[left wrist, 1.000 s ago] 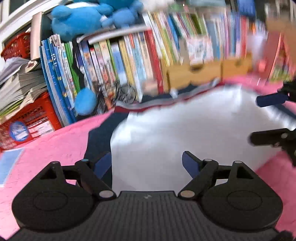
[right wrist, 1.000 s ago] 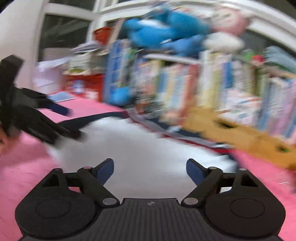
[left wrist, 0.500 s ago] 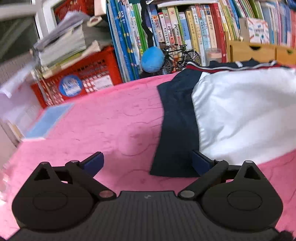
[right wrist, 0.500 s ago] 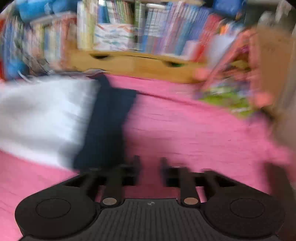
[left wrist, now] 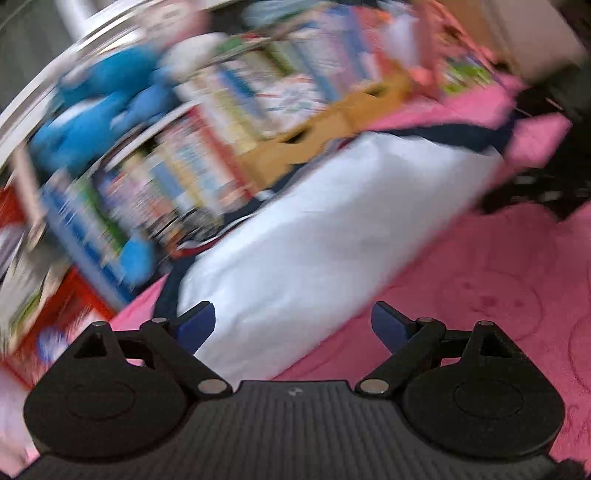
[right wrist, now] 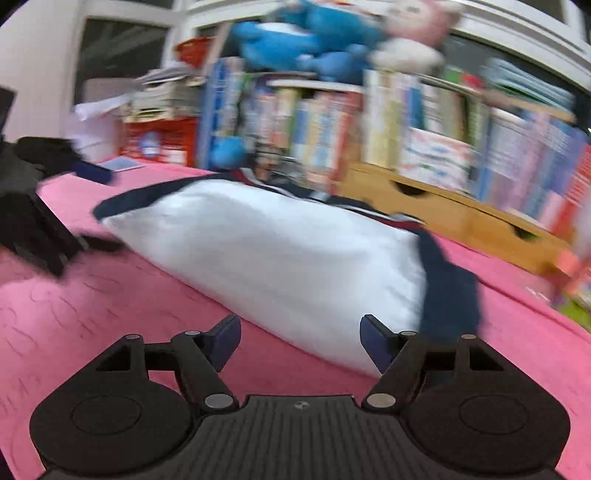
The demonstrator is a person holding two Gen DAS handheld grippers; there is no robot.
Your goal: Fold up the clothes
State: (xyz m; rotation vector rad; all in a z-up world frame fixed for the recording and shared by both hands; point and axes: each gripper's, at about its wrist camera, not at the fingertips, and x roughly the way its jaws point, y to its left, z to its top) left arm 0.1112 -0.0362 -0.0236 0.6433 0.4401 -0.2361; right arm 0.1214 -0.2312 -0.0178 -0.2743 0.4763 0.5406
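Pink cloth [right wrist: 110, 295] covers the surface on which a white-and-navy garment [right wrist: 280, 258] lies flat, with blurred books [right wrist: 332, 122] and a blue plush toy [right wrist: 295, 33] behind it at 12 o'clock. Left gripper [left wrist: 293, 325]: fingers spread and empty, over the garment's near edge, navy sleeve [left wrist: 166, 295] at 10 o'clock. Right gripper [right wrist: 300, 338]: fingers likewise parted, holding nothing, just short of the white hem, the other navy sleeve [right wrist: 450, 291] at 2 o'clock.
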